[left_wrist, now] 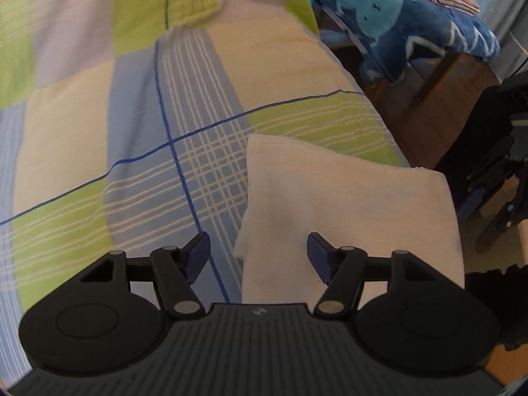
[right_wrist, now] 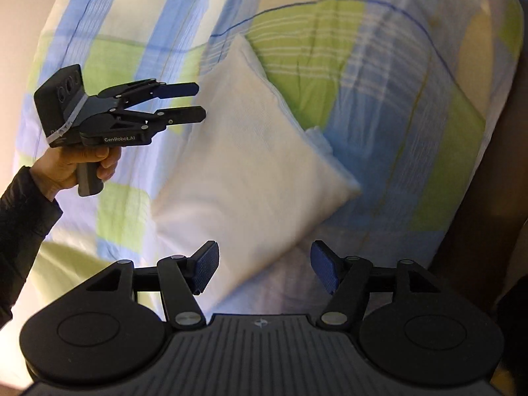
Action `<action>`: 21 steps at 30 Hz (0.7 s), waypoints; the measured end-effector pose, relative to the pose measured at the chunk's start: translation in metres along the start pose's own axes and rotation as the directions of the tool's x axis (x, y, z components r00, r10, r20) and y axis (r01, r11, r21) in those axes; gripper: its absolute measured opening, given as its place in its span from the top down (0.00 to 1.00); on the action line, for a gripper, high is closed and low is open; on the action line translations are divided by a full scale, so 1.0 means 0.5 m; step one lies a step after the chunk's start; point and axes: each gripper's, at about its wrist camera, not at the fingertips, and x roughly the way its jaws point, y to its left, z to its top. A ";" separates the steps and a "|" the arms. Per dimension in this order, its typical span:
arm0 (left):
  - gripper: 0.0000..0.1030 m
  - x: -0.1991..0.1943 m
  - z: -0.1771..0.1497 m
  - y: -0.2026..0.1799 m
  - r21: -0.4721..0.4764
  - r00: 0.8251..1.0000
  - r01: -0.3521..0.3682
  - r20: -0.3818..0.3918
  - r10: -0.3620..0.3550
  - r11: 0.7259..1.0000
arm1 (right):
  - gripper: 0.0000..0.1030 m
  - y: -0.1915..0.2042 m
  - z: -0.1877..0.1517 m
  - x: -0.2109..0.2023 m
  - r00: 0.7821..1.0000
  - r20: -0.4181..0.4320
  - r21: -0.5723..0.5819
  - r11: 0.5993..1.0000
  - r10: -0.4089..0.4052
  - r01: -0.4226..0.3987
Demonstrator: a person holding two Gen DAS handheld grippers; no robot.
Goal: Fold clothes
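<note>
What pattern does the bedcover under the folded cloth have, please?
The bedcover is a green, blue and cream check, clearest in the left wrist view.

Left gripper (right_wrist: pixel 201 102) held level, jaws parted; right gripper (right_wrist: pixel 264 265) spread wide, gripping nothing.

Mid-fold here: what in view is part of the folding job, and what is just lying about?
Job:
- folded white garment
- left gripper, open, empty
- right gripper, open, empty

Lying about:
- checked bedcover underneath
- blue rabbit-print blanket beyond the bed
</note>
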 end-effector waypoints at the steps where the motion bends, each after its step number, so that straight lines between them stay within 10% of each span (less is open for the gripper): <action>1: 0.43 0.008 0.009 0.011 0.008 0.999 0.028 -0.024 -0.027 1.000 | 0.37 -0.007 -0.005 0.005 1.000 0.006 0.039 0.999 -0.010 0.010; 7: 0.58 0.046 0.059 0.046 0.092 0.972 0.192 -0.158 -0.176 0.977 | 0.39 -0.012 -0.024 0.014 0.996 0.081 0.197 0.979 0.026 -0.041; 9: 0.79 0.049 0.072 0.046 0.122 0.959 0.241 -0.182 -0.217 0.963 | 0.45 -0.015 -0.028 0.012 0.993 0.113 0.243 0.968 0.032 -0.059; 14: 0.78 0.062 0.083 0.042 0.172 0.949 0.268 -0.216 -0.229 0.948 | 0.48 -0.037 -0.033 0.017 0.985 0.163 0.327 0.940 0.048 -0.100; 21: 0.84 0.057 0.068 0.033 0.171 0.962 0.241 -0.172 -0.212 0.955 | 0.94 -0.036 0.007 0.004 0.986 0.159 0.307 0.947 0.043 -0.091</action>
